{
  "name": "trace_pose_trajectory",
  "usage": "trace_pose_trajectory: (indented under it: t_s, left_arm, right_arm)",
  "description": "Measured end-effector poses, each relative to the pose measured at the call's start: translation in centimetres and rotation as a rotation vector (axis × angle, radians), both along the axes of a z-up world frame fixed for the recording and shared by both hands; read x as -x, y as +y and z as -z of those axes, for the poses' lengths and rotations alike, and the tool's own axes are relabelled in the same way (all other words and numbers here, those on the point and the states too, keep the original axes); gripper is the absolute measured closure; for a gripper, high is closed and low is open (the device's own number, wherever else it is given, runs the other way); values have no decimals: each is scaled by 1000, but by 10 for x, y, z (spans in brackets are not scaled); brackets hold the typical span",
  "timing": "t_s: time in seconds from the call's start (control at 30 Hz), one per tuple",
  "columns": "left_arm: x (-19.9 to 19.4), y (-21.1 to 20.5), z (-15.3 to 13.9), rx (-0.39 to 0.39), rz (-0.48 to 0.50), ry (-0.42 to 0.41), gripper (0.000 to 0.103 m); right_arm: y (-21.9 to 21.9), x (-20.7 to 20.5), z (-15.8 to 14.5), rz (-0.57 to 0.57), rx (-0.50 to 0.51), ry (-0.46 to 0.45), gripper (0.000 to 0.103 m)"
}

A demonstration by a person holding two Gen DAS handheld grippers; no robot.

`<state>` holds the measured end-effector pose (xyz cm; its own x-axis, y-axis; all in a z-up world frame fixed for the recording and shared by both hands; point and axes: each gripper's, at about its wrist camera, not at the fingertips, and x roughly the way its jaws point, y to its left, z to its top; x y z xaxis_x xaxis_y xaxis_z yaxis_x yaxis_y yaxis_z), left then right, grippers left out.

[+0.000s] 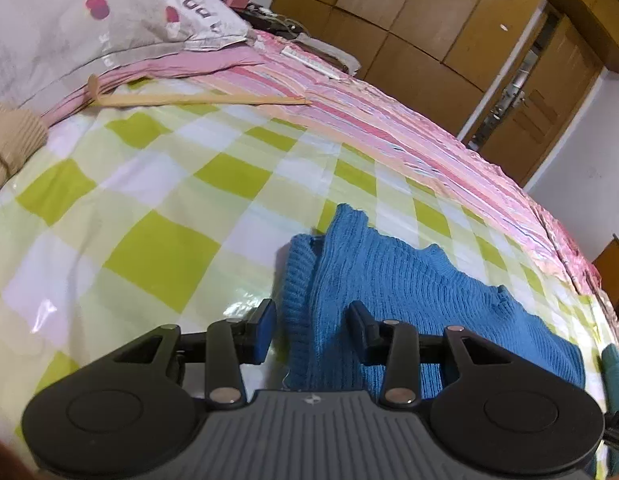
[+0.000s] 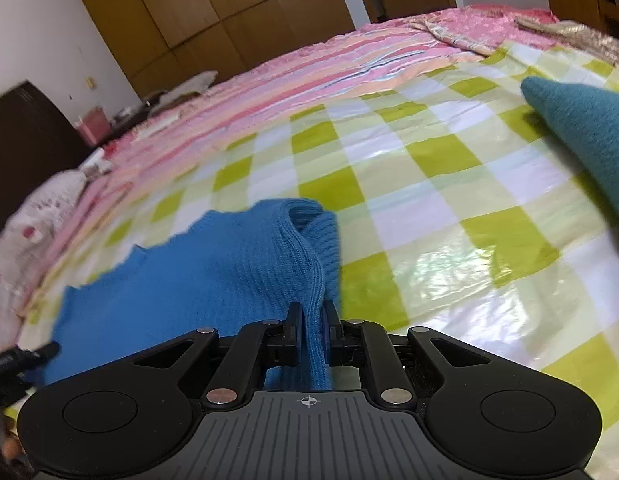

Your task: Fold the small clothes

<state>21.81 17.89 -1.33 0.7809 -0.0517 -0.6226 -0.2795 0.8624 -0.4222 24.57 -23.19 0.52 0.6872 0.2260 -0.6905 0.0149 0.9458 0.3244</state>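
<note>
Blue sweater (image 1: pixel 389 280), soft, light knit best taken at its ribbed edges, lies on the checked sheet (image 1: pixel 149 200) near the bed's edge, right gripper (image 2: pixel 311 320) pinching one fold, left gripper (image 1: pixel 311 320) half open around another.

sweater (image 2: pixel 213 264): bright blue, ribbed knit;
table cover (image 1: pixel 157 208): green-white checks, beside sweater;
quilt (image 1: pixel 389 120): pink stripes

My right wrist view cuts off the teal knitted garment (image 2: pixel 585 128) at its right edge — I can't tell what it is. The near end of the blue ribbed knit sweater (image 2: pixel 197 264) hides under the gripper body; far-left bedside clutter is blurred.
</note>
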Motion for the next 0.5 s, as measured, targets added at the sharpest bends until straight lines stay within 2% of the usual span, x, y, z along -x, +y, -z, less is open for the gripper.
trace_pose_trajectory:
  t_s: [0.13,0.23,0.3,0.37,0.5]
  left_arm:
    - [9,-6,-10,-52,-12,-20,59]
    - [17,-10,-17,-62,-2,-36,59]
    - [21,-15,-19,-74,5,-39,59]
    - [25,-21,-21,-90,17,-41,59]
    - [30,-29,-19,-99,28,-29,59]
  right_arm:
    - [-5,7,-2,7,-28,-3,89]
    - [-5,15,-11,3,-54,-35,88]
    - [-1,20,-17,1,-49,-64,81]
    - [5,23,-20,-10,-23,-99,66]
    - [19,23,-21,-37,1,-140,61]
